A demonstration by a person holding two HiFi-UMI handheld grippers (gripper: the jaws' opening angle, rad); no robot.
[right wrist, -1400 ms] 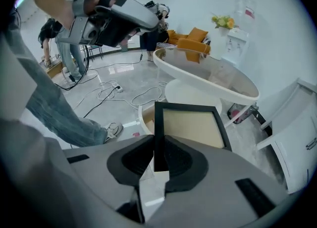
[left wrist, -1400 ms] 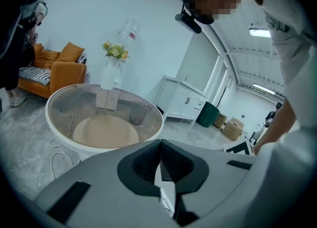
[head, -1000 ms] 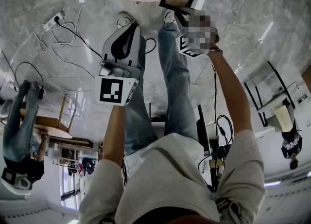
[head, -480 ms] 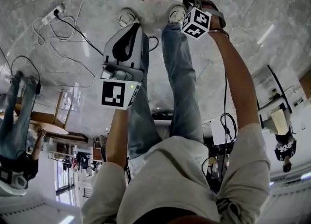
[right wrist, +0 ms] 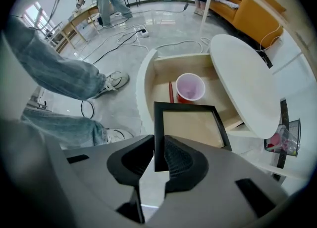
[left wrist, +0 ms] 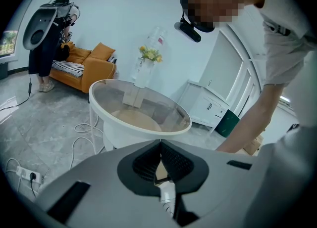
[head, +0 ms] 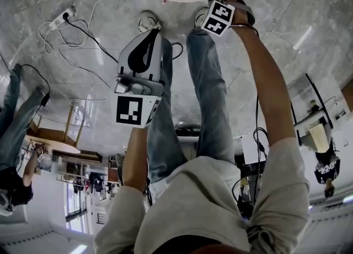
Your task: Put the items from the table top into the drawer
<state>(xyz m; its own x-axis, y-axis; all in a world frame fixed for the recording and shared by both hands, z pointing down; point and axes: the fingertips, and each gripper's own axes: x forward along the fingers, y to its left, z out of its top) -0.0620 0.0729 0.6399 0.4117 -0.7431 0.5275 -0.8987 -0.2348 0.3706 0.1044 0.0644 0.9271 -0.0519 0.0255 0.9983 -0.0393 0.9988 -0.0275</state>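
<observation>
Right fingers [right wrist: 182,165] with frame [right wrist: 190,128], lower

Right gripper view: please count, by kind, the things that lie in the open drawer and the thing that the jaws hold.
Cup: 1, in the drawer
Red stick: 1, in the drawer beside the cup
Frame: 1, held by the right gripper over the drawer
Total: 3

The picture frame [right wrist: 190,123] is showing a matt black border round a smooth pale panel. The drawer [right wrist: 159,86] is looking like pale, smooth wood; the pink cup [right wrist: 190,87] is looking like translucent plastic. The grey marbled floor [right wrist: 124,44] is gleaming glossily.
</observation>
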